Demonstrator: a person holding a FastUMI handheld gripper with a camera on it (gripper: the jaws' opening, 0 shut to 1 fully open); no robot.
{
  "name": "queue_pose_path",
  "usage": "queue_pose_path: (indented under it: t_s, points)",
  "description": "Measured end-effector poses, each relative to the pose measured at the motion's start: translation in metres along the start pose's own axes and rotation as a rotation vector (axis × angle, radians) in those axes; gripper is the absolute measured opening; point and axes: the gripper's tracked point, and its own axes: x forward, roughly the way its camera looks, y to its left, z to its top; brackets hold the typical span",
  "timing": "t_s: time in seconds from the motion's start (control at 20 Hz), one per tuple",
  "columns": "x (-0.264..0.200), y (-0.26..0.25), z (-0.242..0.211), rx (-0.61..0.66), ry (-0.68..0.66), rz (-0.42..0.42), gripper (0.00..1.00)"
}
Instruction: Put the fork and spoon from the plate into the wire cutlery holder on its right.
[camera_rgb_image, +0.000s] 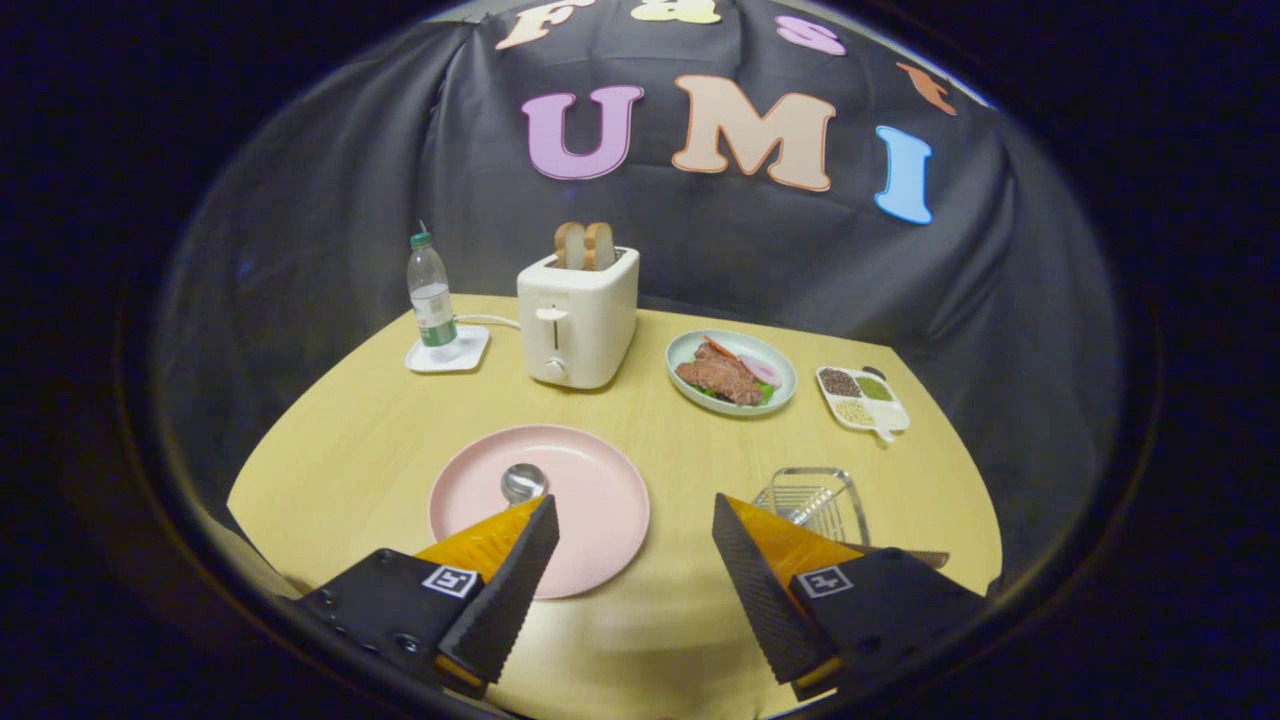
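Observation:
A pink plate (590, 500) lies on the wooden table just ahead of my fingers. On it rests a metal spoon: its shiny bowl (522, 482) shows just beyond my left fingertip, and the handle is hidden behind that finger. The wire cutlery holder (815, 497) sits to the plate's right, partly behind my right finger, with a wooden handle (915, 556) poking out at its near right side. My gripper (635, 525) hovers open above the plate's near edge, nothing between its fingers.
Farther back stand a white toaster (577, 318) with two bread slices, a water bottle (431, 300) on a white coaster, a green plate of meat and vegetables (731, 372), and a small white tray of seasonings (863, 399). The black booth wall closes the back.

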Motion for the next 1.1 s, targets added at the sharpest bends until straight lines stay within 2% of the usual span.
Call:
queue_pose_path:
  t_s: [0.35, 0.6, 1.1]
  points:
    - [0.027, 0.058, -0.048, 0.041, 0.06, 0.013, 0.99]
    - [0.041, 0.083, -0.077, -0.016, 0.149, 0.045, 0.99]
    - [0.055, 0.096, -0.099, -0.044, 0.269, 0.081, 0.29]
